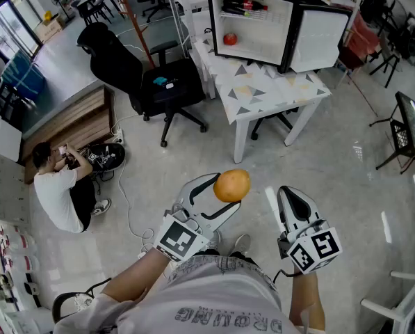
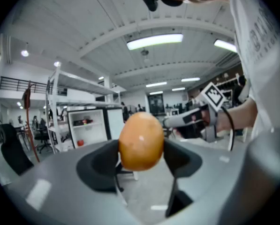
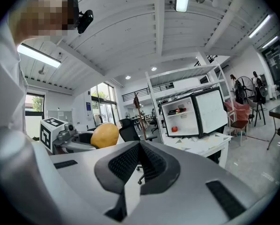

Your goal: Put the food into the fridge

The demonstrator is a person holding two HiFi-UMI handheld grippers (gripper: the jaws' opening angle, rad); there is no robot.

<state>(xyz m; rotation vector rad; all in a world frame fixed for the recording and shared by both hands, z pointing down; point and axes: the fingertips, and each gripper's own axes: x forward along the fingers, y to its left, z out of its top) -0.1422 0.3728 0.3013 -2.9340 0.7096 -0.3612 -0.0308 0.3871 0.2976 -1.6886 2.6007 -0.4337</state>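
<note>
Two black pads point(image 2: 100, 167) of your left gripper point(image 1: 226, 193) were clenched on a smooth, orange-yellow, egg-shaped fruit point(image 2: 140, 142). One pad sat on each flank, and the fruit's long axis stood roughly upright between them. Your right gripper point(image 3: 140, 162), just beside it, had its ribbed jaws pressed together with nothing between them. Both grippers were held out in front of you, pointing nearly level.

From the fruit, the small white-lined fridge with a black casing point(image 1: 261, 40) lay straight ahead and well apart, on a white table with a triangle-patterned top point(image 1: 280, 89). Its door point(image 1: 320, 32) stood swung open to the right, so the opening faced you. A dark bottle point(image 1: 243, 6) lay on the upper shelf and a round red item point(image 1: 230, 39) sat on the lower one, leaving room beside it. By my judgement, the loaded left hand had to cover that whole gap before any release.
</note>
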